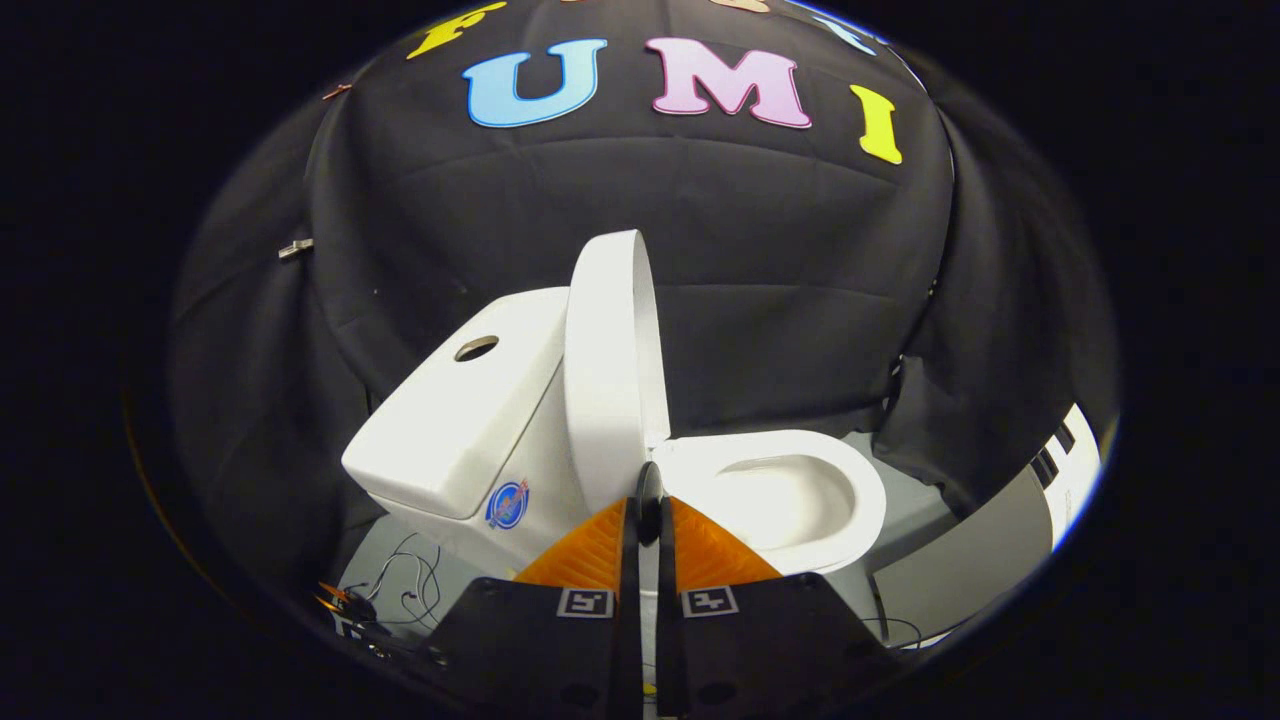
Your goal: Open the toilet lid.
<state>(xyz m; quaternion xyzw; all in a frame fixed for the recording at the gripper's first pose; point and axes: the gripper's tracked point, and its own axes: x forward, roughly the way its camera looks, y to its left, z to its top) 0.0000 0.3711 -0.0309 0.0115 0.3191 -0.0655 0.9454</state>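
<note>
Your tool (648, 508) is nearly closed, holding nothing; its tips sit at the base of the toilet lid (605, 360), which stands raised at frame centre against the tank (455, 405)

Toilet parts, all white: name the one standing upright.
The lid, raised on edge against the tank; the seat lies flat. The gripper fingers sit nearly closed just before it.

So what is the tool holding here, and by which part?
Nothing. The tool, fingers nearly closed, sits just short of the raised toilet lid's lower edge.
</note>
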